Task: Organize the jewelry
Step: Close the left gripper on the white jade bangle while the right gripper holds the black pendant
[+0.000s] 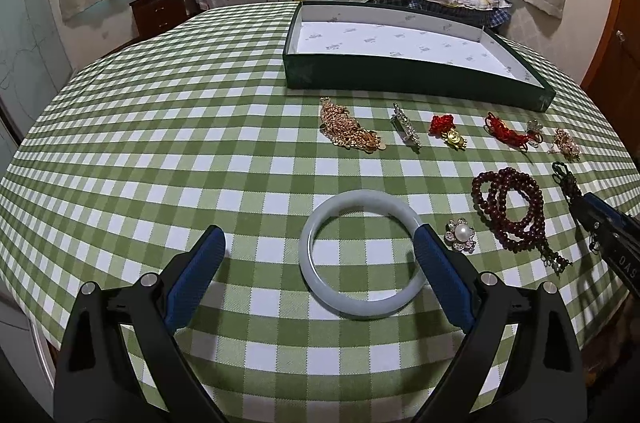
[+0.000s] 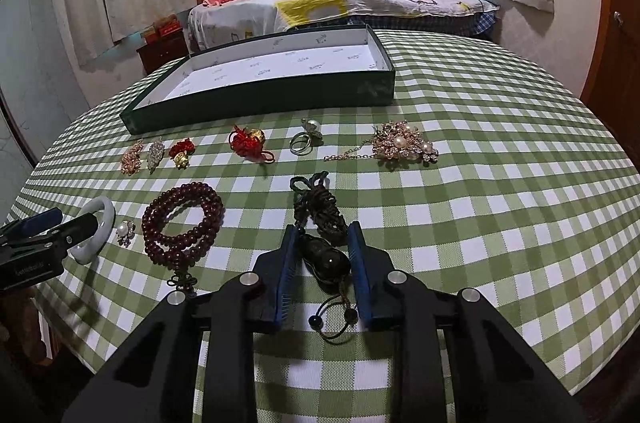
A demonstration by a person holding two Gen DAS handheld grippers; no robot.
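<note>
Jewelry lies spread on a desk [image 1: 160, 143] covered in green-and-white checked cloth. Nearest, the right gripper [image 2: 322, 235] has its blue-padded jaws closed narrowly against the sides of a dark oval stone pendant [image 2: 326, 259] on a knotted black cord, still resting on the cloth. The left gripper [image 1: 320, 243] holds its jaws wide apart and grips nothing, one pad touching the outer edge of a pale green jade bangle [image 1: 360, 255] lying flat between them. Just beside the bangle sit a small pearl flower brooch [image 1: 460, 235] and a coiled strand of dark red wooden beads [image 1: 508, 207]. Farther back runs a row of gold chains [image 1: 348, 131], red knotted charms [image 1: 448, 131] and a large pearl-and-crystal brooch [image 2: 404, 143]. Beyond them stands a shallow dark green box with a white lining [image 1: 400, 79].
</note>
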